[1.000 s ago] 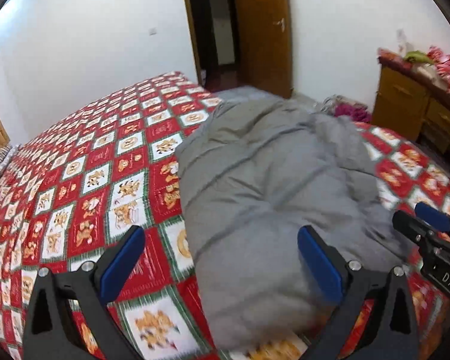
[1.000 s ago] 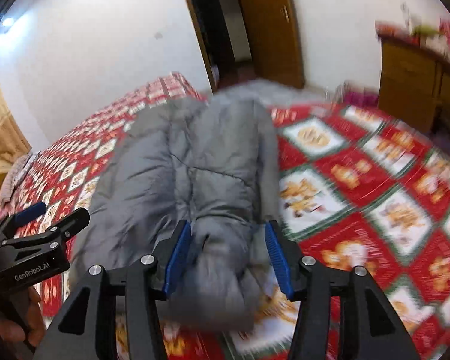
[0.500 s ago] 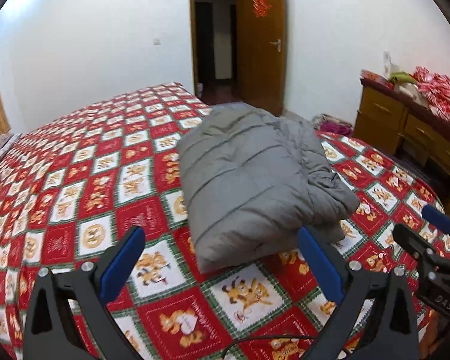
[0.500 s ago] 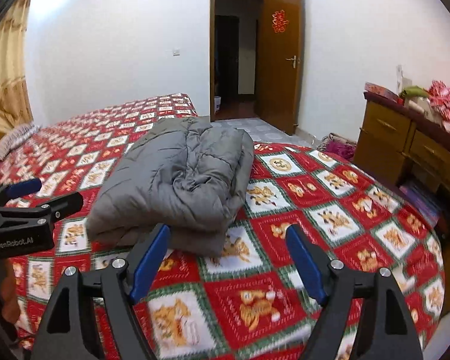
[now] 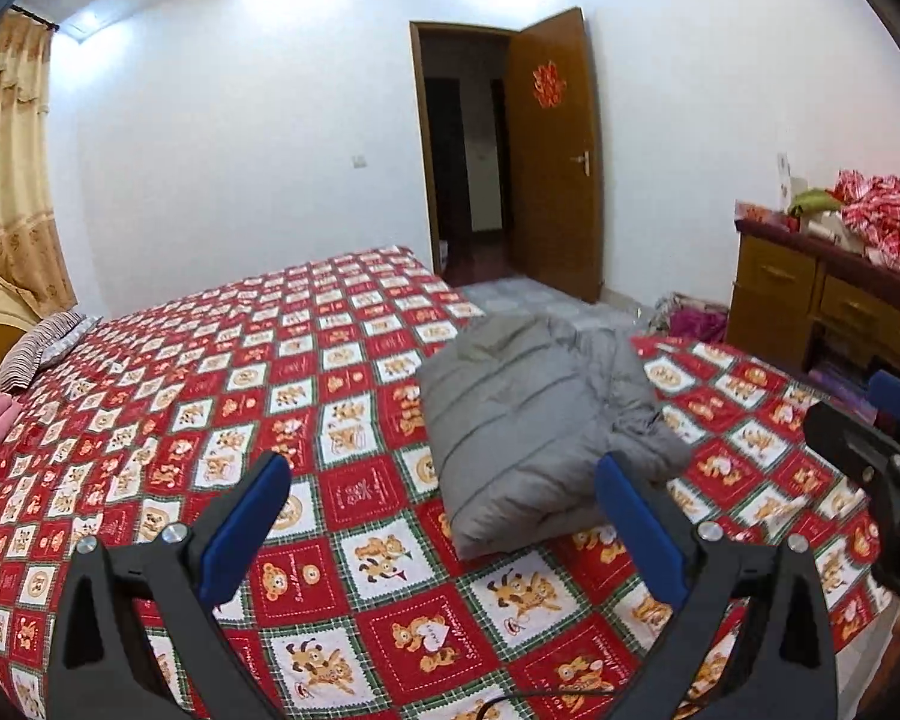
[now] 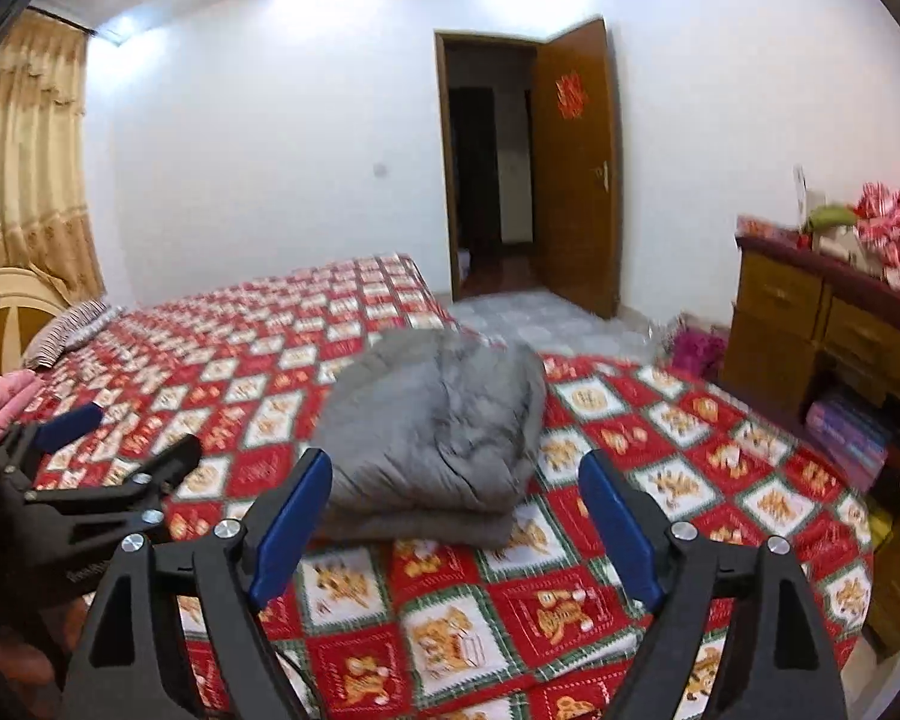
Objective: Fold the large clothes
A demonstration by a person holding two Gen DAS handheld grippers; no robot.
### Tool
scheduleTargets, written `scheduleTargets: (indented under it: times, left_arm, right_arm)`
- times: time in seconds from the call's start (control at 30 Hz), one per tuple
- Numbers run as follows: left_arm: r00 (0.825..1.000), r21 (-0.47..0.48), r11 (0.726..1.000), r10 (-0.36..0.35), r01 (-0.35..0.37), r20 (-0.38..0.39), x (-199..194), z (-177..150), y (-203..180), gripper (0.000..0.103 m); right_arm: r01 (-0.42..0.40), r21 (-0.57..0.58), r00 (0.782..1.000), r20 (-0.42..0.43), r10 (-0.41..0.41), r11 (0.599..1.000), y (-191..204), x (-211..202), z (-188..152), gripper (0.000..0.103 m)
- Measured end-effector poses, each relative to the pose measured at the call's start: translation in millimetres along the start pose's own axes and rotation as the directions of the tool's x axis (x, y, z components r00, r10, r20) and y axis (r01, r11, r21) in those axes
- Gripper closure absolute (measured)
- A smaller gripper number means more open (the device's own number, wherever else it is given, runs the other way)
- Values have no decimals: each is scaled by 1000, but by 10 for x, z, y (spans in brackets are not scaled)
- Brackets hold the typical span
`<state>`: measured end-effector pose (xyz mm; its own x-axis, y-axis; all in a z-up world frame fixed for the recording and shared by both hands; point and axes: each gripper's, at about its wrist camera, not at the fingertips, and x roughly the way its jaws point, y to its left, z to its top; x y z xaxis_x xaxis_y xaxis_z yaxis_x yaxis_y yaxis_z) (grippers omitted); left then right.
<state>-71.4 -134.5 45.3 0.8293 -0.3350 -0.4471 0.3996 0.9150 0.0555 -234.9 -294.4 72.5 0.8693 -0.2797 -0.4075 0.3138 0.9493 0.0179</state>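
Both grippers withdrawn since earlier frame: left gripper [image 5: 444,507] and right gripper [image 6: 456,510], jaws spread, empty. Grey padded jacket [image 5: 534,420] folded, near right on bedspread [image 5: 222,396]. Risk: puffy filling springs fold open, unheld.

The only clothing item here is a big grey puffer jacket [image 5: 534,420], the quilted kind with horizontal stitch lines running across the padding. It's folded up into a thick, chunky bundle, roughly rectangular, with at least two layers stacked: from the right wrist view [image 6: 432,444] you can see a flatter bottom layer peeking out under the puffy top one at the near edge. The top is rumpled and bulges up, and one side looks a bit lumpier where fabric is bunched. It lies flat and nothing is touching it. The right view is slightly blurry.
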Motion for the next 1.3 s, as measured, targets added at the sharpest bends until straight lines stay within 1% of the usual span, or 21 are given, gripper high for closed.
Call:
scheduleTargets:
  times: [0.1,0.27,0.43,0.53,0.63,0.77,0.97,1.3]
  left_arm:
    - [999,-11,1000,17,-16,28,-96,35,-1,0]
    - [998,-31,999,32,-31,57,-200,74,29,0]
    - [995,-37,998,56,-53,81,-257,93,47,0]
    - [995,-38,998,52,-49,81,-264,87,43,0]
    - [997,-45,998,42,-39,62,-232,70,50,0]
    - [997,-46,997,62,-60,52,-212,55,49,0]
    - [997,-51,997,65,-63,42,-182,54,72,0]
    - [997,-56,997,56,-54,45,-195,62,82,0]
  right_arm:
    - [5,-18,998,61,-4,1000,92,-178,63,14]
    - [22,-17,992,125,-20,1000,167,-281,142,12]
    - [-4,20,993,121,1,1000,178,-246,146,11]
    - [4,11,993,114,-5,1000,188,-214,125,11]
    - [16,15,994,106,-17,1000,173,-188,117,11]
    - [24,30,996,91,-26,999,138,-151,102,11]
    - [14,31,998,61,-16,999,155,-82,60,11]
    - [8,24,998,66,-10,1000,193,-97,33,11]
